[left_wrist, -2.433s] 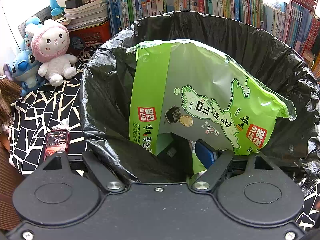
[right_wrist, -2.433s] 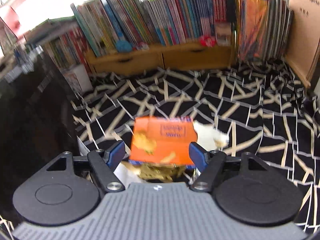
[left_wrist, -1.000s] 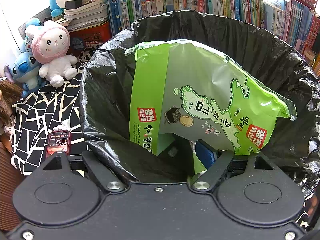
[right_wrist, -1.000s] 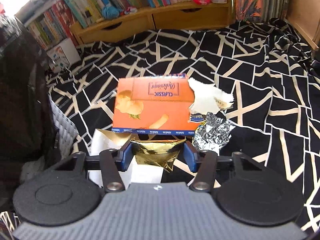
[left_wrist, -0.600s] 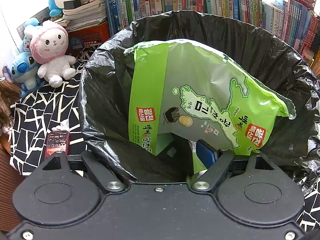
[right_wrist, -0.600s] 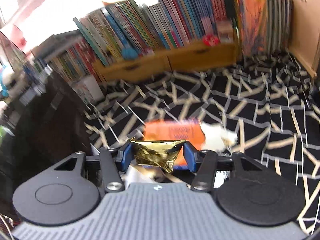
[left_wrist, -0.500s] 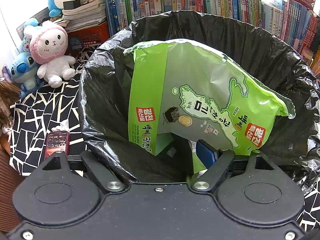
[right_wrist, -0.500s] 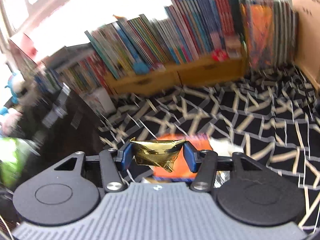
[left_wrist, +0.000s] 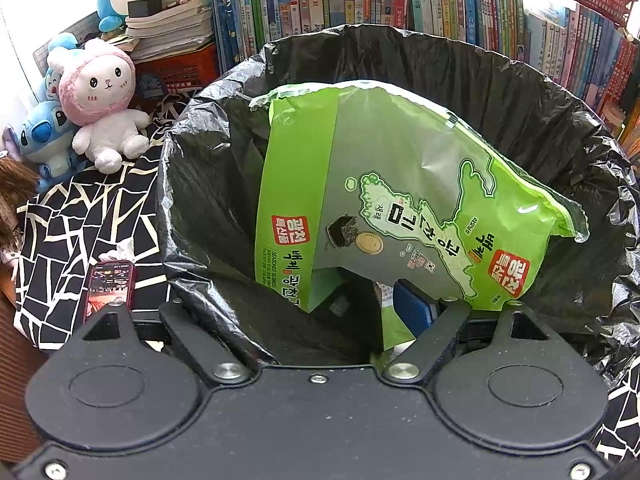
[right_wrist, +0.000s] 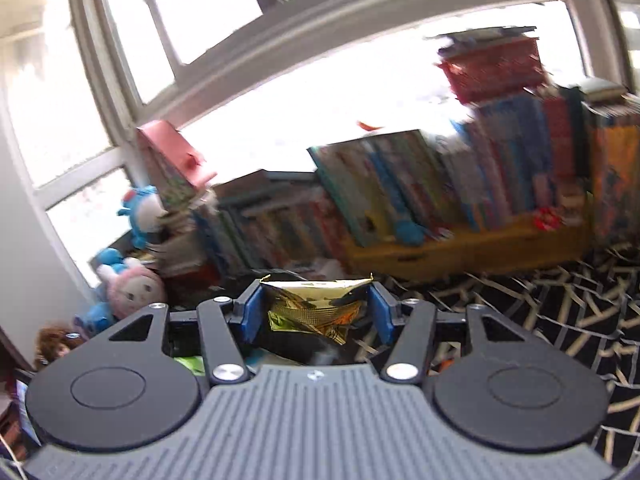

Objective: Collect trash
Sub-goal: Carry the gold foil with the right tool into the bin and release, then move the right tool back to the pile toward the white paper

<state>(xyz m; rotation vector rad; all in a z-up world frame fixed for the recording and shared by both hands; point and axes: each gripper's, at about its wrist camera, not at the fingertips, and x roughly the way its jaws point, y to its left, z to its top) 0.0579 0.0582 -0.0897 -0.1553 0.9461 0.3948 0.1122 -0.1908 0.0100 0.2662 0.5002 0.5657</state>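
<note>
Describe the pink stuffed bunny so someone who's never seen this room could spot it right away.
Find the bin lined with a black trash bag before the packed bookshelf. To its left, plush toys sit on the black-and-white patterned cover. The pink stuffed bunny is the only pink-and-white one; its neighbours are blue.

a pink plush rabbit (left_wrist: 102,106) sits beside blue plush toys (left_wrist: 42,132); shelved books (left_wrist: 360,4) behind; a phone (left_wrist: 106,290) on the black-and-white patterned cloth (left_wrist: 72,216).
</note>
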